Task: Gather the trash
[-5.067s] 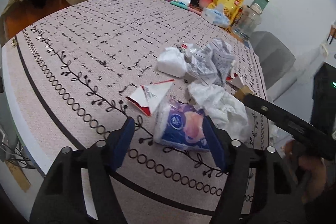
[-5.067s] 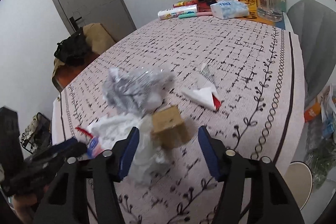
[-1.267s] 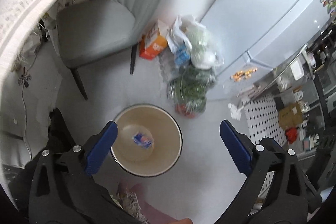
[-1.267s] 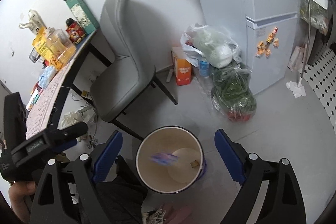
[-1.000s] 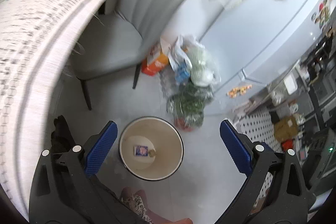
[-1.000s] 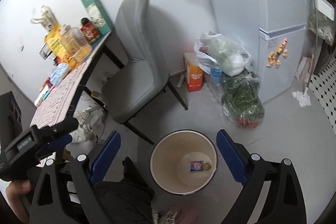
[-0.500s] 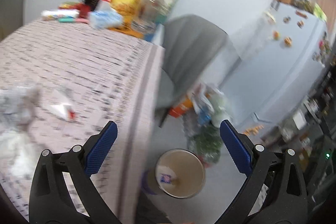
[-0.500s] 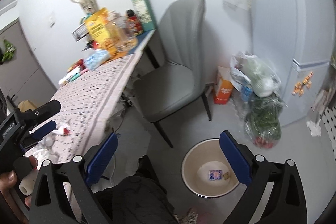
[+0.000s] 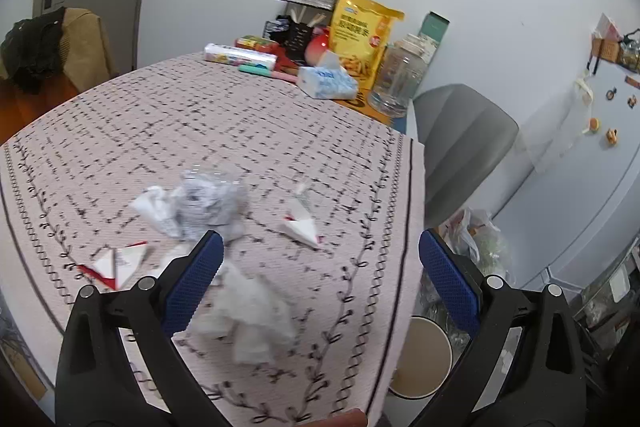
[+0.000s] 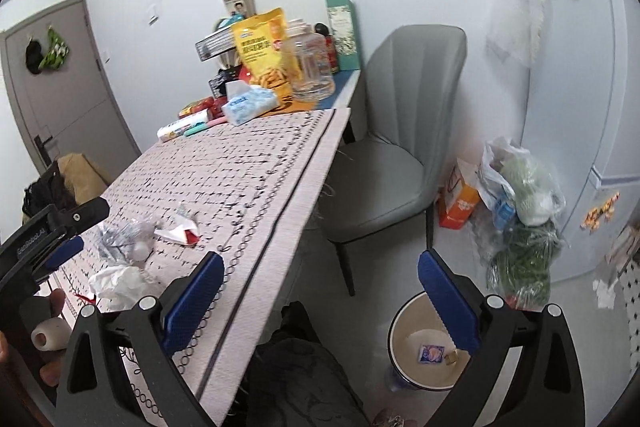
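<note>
White tissue (image 9: 248, 315) lies just ahead of the spread, empty left hand-held gripper (image 9: 318, 283), near the worktop's (image 9: 240, 123) front edge, the nearer one.

left wrist: above bench (image 9: 200, 115), facing far wall, close
right wrist: off bench edge, facing chair (image 10: 400, 131)
shared: bench, bin (image 10: 420, 355)

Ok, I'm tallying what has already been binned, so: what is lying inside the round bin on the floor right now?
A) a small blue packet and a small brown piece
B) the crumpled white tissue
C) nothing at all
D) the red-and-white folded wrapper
A: the right wrist view shows a small blue packet and a small brown piece on the bottom of the bin; the tissue and red-and-white wrapper lie on the table.
</note>
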Tool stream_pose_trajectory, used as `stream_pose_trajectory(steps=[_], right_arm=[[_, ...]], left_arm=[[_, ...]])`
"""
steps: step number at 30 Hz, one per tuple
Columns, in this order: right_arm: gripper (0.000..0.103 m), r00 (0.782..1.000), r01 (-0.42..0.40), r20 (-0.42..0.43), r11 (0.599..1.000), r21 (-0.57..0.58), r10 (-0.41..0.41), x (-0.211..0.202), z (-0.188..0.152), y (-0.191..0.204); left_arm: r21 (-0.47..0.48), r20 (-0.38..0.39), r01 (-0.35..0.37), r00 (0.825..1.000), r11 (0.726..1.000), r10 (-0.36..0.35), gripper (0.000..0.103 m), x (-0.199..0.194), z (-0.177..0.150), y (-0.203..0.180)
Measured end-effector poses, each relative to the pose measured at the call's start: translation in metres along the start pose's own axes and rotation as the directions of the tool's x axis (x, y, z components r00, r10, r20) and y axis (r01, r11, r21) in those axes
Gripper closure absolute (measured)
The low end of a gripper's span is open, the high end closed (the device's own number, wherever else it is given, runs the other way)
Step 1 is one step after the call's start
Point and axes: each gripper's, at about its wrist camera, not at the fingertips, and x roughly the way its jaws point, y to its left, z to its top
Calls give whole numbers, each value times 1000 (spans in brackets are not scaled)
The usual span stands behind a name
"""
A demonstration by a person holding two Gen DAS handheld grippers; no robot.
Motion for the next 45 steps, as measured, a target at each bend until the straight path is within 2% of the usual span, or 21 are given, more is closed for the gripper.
stream_pose_trajectory(steps=[4, 8, 10, 12, 15, 19, 24, 28, 34, 36, 37, 38, 39, 41, 45], right_arm=[[8, 1000, 6, -5, 999, -45, -7, 1, -2, 28], [8, 1000, -31, 1, 995, -90, 31, 0, -5, 49], [8, 998, -66, -5, 989, -130, 66, 0, -8, 62], [8, 990, -139, -39, 977, -161, 134, 2, -11, 74], [8, 977, -202, -99, 963, -180, 186, 10, -15, 89], [8, 961, -257, -152, 945, -200, 229, 19, -24, 109], [9, 946, -302, -192, 925, -231, 260, 29, -32, 129], [28, 920, -339, -284, 911, -235, 269, 51, -42, 148], [31, 899, -377, -329, 893, -248, 288, 75, -53, 172], [40, 898, -368, -345, 895, -253, 272, 87, -56, 178], [52, 893, -370, -360, 897, -243, 271, 92, -57, 178], [70, 881, -382, -380, 897, -221, 282, 97, -57, 178], [79, 869, -396, -396, 897, -199, 296, 100, -55, 176], [88, 864, -407, -396, 894, -186, 311, 99, -53, 174], [93, 856, -440, -381, 880, -180, 350, 86, -46, 167]], left_arm=[[-13, -5, -4, 1000, 1000, 4, 6, -10, -3, 18], [-6, -5, 6, 1000, 1000, -6, 6, -19, -7, 38], [0, -6, -13, 1000, 1000, 13, 6, -23, -9, 47], [-2, -10, -28, 1000, 1000, 28, 6, -26, -9, 58], [-25, -1, -23, 1000, 999, 23, 6, -34, -10, 77], [-52, 4, -35, 999, 998, 36, 6, -41, -13, 101], [-85, -15, 0, 1000, 996, -1, 6, -42, -19, 129], [-96, -31, 18, 999, 995, -21, 8, -38, -23, 143], [-73, -61, -3, 998, 997, -1, 20, -28, -26, 155], [-91, -75, -14, 997, 996, 7, 24, -24, -27, 163], [-98, -81, -18, 997, 995, 10, 26, -21, -28, 166], [-101, -88, -23, 996, 995, 14, 27, -18, -29, 167], [-100, -98, -35, 995, 994, 25, 27, -15, -30, 169], [-94, -113, -54, 993, 994, 43, 28, -7, -31, 170], [-92, -135, -80, 989, 993, 68, 29, 7, -30, 173]])
